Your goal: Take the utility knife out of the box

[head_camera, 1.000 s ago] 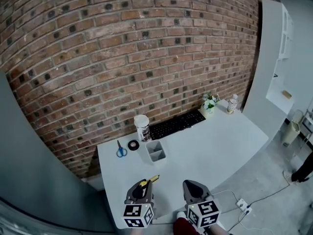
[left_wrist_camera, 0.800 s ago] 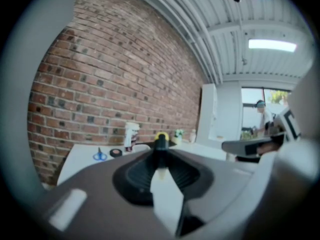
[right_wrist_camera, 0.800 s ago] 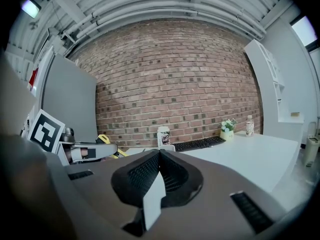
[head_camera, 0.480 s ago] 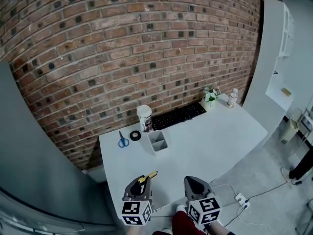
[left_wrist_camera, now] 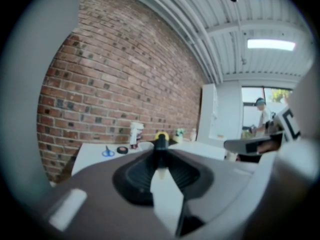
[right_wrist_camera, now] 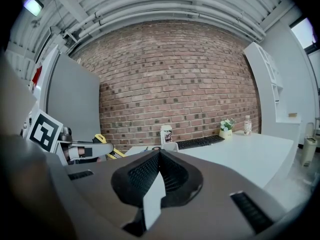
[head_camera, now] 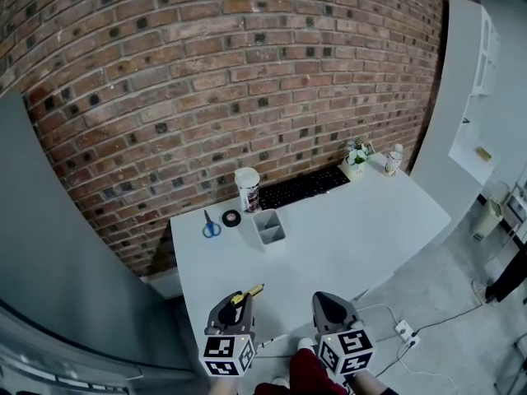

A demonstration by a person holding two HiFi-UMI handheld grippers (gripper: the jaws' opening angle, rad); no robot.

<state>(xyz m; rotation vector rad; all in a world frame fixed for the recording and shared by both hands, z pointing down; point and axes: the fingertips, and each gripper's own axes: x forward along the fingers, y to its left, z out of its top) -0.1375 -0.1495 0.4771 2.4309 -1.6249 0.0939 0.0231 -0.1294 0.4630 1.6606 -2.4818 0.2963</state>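
Left gripper [head_camera: 237,304]: pinching the utility knife [head_camera: 248,294]. In the left gripper view its jaws [left_wrist_camera: 160,145] press on the knife's dark body, and the yellow end [left_wrist_camera: 161,135] pokes out past the tips.

Utility knife: outside the box, gripped above the near edge of the table [head_camera: 346,249]. In the head view it lies at 6 to 7 o'clock from the box and well apart from it. Its free end points toward 1 o'clock.

Right gripper [head_camera: 324,300]: jaws pressed together with nothing between them, as the right gripper view shows [right_wrist_camera: 159,154]. It is at 3 o'clock from the left gripper, and the two do not touch.

Box [head_camera: 270,227]: a small grey open-topped one standing upright on the table. A divider splits it into two compartments. The inside is too small to show what either one holds.

Canister [head_camera: 247,189]: white with a dark printed band, upright, just beside the box at 11 o'clock. Its contents are hidden.

Tape roll [head_camera: 231,217]: flat on the table at 9 to 10 o'clock from the box.

Scissors [head_camera: 212,225]: blue handles, at 9 o'clock from the box, beyond the tape roll.

Keyboard [head_camera: 309,186]: black, along the brick wall [head_camera: 206,72], at 1 to 2 o'clock from the box.

Plant pot [head_camera: 356,168]: pale, holding a small green plant with white flowers, at the keyboard's far end.

Bottle [head_camera: 394,160]: upright, at 3 o'clock from the plant pot. Its fill cannot be made out.
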